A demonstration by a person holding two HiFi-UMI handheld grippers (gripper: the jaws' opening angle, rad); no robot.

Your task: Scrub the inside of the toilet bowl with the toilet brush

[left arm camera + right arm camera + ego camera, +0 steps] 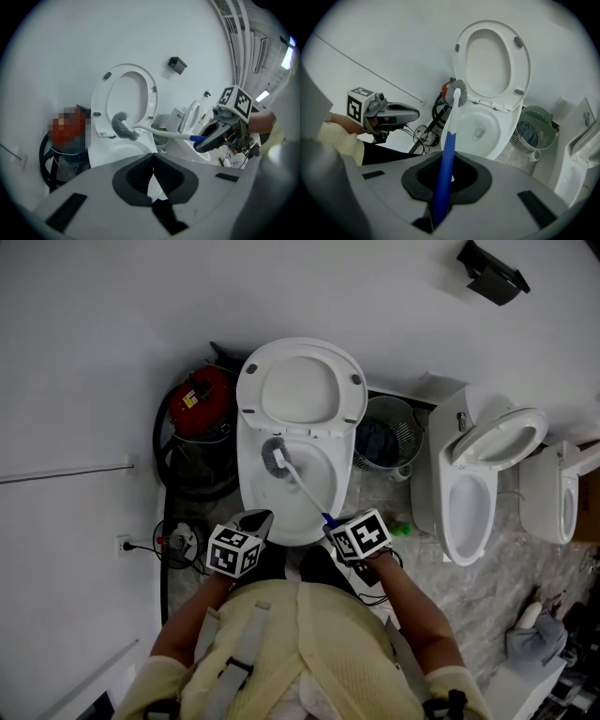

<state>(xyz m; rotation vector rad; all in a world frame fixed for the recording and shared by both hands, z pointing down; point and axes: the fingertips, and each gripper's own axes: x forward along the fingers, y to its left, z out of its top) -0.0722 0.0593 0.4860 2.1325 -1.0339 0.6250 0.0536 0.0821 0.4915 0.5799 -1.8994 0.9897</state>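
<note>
two grippers, head view: toilet brush [277,460] bristles at the back rim of the toilet bowl [249,495]. left gripper view: left gripper [152,164] clenched, empty. right gripper view: right gripper [439,199] grasps the blue handle [446,164]; scrubbing seemingly starting, bristles need lowering.

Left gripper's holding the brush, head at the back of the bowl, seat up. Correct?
Not quite. The right gripper holds the brush, clamped on its blue handle, as the right gripper view shows. The left gripper is shut on nothing. The rest stands: brush head at the back of the bowl, seat up.
</note>
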